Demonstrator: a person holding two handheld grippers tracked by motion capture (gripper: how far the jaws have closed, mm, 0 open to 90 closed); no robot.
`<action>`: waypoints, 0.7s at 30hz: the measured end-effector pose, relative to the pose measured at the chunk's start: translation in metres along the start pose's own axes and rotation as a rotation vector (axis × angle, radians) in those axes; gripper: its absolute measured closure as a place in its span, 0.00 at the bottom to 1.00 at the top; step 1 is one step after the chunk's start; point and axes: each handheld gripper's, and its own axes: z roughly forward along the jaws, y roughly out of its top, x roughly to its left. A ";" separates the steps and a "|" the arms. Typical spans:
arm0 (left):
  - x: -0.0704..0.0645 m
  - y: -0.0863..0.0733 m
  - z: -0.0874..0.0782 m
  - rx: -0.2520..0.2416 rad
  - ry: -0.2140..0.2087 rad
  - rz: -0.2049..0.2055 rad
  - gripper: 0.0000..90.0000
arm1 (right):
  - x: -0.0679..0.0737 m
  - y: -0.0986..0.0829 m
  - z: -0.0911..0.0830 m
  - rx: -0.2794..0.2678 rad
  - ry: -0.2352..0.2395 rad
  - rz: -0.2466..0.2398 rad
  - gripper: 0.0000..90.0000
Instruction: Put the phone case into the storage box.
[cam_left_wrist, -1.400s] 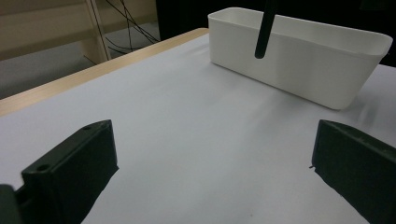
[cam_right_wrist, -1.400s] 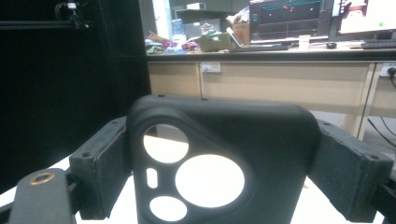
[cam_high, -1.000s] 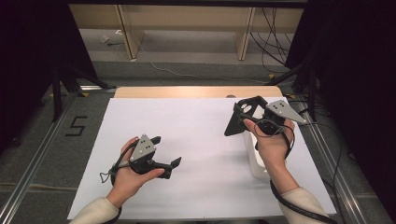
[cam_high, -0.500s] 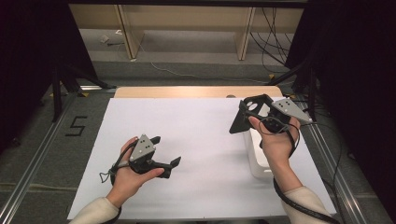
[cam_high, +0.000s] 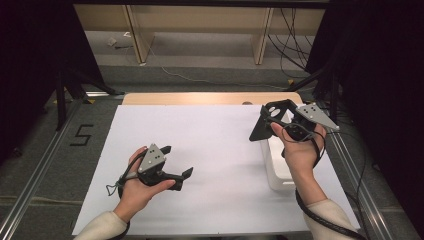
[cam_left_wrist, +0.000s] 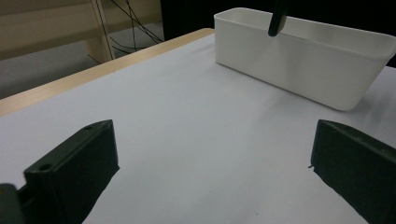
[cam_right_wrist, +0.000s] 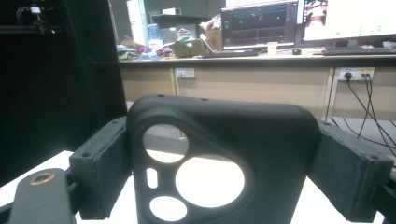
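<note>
Left hand (cam_high: 134, 189): comes in from the bottom of the high view and rests low on the white sheet, wrapped round the left tool
Left tool (cam_high: 176, 161): black two-jaw body with a grey three-cornered plate on top, lying just above the sheet at the near left, jaws pointing right toward the tub; in the left gripper view its two black jaws stand wide apart with bare sheet between them, nothing held
Table (cam_high: 215, 165): covered by a white sheet, with a strip of pale wood showing along the far edge
White plastic tub (cam_left_wrist: 303, 51): rectangular, open-topped, standing on the sheet at the right side; in the high view it lies partly under the right hand, just beside the right edge of the sheet
Right hand (cam_high: 300, 150): raised over the tub, holding the right tool up off the table
Right tool (cam_high: 270, 117): tilted, jaws pointing left and away; its jaws are clamped on the two side edges of the phone case
Black soft phone case (cam_right_wrist: 219, 158): rounded rectangle with camera cut-outs, gripped between the jaws, held in the air above the tub's far end and clear of the table
Background: wooden legs, loose cables on the floor, a far bench with lit monitors (cam_right_wrist: 299, 21)
</note>
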 end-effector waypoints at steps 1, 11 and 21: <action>0.000 0.000 0.000 0.000 0.001 -0.001 0.00 | 0.000 0.000 0.000 -0.001 0.000 -0.002 0.16; 0.001 -0.001 0.000 0.000 0.001 -0.003 0.00 | -0.006 0.001 -0.001 0.001 -0.020 -0.003 0.16; 0.002 0.000 -0.001 -0.007 0.009 -0.002 0.00 | -0.013 0.002 -0.003 0.009 -0.050 -0.004 0.16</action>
